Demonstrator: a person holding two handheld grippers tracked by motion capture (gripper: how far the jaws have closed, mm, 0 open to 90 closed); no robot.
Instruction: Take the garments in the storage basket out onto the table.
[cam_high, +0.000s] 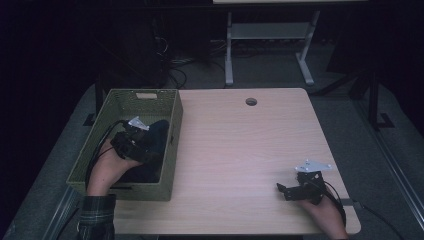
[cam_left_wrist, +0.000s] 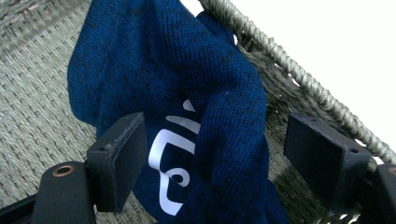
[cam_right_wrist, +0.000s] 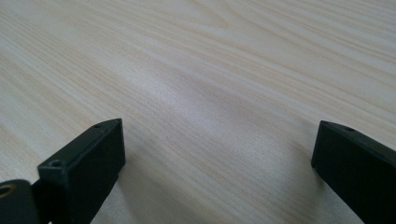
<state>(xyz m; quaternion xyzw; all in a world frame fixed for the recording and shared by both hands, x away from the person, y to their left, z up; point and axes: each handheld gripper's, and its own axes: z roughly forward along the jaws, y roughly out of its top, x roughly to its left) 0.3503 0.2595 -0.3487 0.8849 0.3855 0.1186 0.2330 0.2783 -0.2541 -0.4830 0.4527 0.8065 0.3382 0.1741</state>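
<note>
In woven basket (cam_left_wrist: 37, 93): navy knit cloth (cam_left_wrist: 187, 84), white lettering.

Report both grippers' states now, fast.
Left gripper: open, jaws either side of the blue knit cloth in the woven basket, not clamped on it.
Right gripper: open, holding nothing, over the bare wooden table.
</note>
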